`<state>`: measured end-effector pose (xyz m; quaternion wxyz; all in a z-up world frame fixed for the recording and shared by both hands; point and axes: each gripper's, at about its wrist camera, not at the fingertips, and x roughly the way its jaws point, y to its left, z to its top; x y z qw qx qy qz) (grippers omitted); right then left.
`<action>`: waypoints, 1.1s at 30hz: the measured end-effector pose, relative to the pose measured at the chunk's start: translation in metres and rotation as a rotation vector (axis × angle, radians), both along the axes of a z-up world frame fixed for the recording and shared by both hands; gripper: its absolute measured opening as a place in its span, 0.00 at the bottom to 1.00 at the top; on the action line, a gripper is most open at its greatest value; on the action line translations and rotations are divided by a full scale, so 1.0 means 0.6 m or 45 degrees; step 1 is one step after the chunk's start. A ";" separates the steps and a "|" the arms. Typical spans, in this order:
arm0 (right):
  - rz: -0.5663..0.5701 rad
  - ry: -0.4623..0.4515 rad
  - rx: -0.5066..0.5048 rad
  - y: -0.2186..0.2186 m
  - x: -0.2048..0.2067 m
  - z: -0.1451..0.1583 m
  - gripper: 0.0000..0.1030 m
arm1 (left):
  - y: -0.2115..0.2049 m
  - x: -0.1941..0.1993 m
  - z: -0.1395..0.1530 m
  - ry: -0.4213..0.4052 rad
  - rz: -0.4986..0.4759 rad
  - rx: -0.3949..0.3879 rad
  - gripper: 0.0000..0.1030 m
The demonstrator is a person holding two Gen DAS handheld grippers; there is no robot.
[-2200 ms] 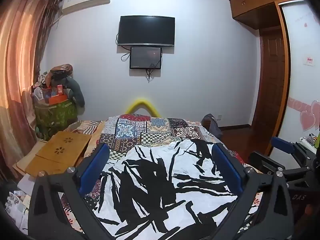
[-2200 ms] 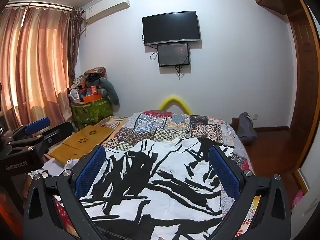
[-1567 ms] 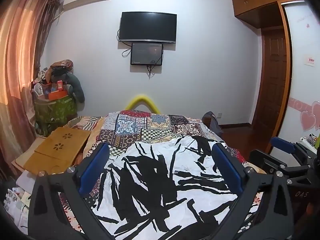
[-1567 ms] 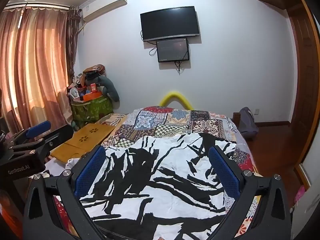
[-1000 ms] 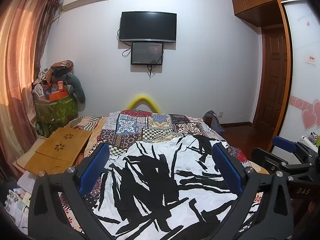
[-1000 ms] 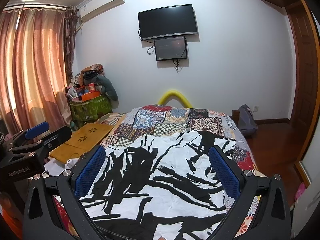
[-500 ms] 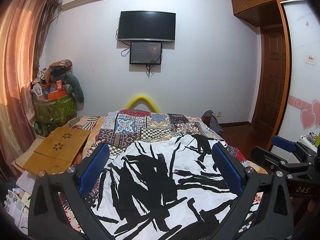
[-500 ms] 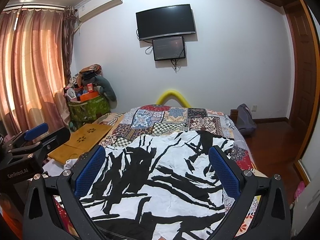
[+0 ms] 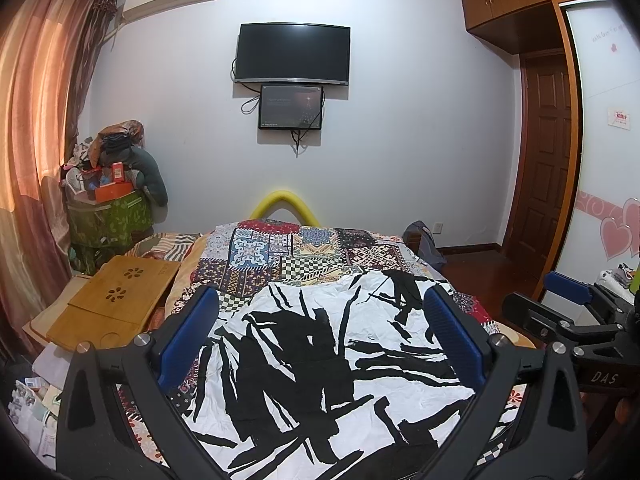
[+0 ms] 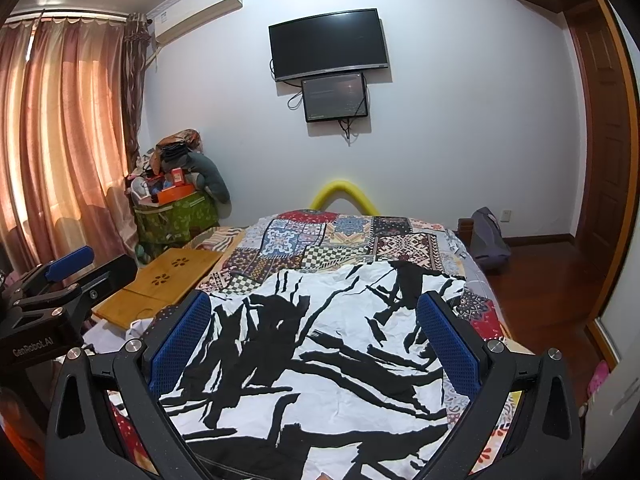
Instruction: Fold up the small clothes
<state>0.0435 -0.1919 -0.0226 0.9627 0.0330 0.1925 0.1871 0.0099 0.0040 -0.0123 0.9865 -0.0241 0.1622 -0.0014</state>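
Observation:
A white garment with bold black brush strokes [image 9: 320,356] lies spread flat on the patchwork bedspread [image 9: 288,256]; it also shows in the right wrist view [image 10: 320,360]. My left gripper [image 9: 320,312] is open and empty, held above the garment's near part. My right gripper [image 10: 312,316] is open and empty, also above the garment. The right gripper shows at the right edge of the left wrist view [image 9: 576,312]; the left gripper shows at the left edge of the right wrist view [image 10: 60,280].
A wooden lap tray [image 9: 116,304] lies on the bed's left side. A green basket piled with things [image 9: 108,216] stands in the left corner by the curtains. A yellow foam arch [image 9: 284,204] sits at the bed's far end. A bag [image 10: 488,240] and door are at right.
Both grippers drifted only slightly over the garment; they stay open and the garment has not moved.

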 end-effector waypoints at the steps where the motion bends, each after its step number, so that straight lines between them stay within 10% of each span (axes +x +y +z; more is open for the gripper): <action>1: 0.000 0.001 0.000 0.000 0.000 0.000 0.99 | 0.000 0.000 0.000 0.000 0.001 0.001 1.00; 20: -0.021 0.019 -0.007 -0.002 0.009 -0.002 0.99 | 0.001 0.011 -0.001 0.006 0.012 0.005 1.00; 33: -0.032 0.072 -0.034 0.006 0.099 -0.033 0.99 | 0.052 0.153 -0.035 0.148 0.018 -0.040 1.00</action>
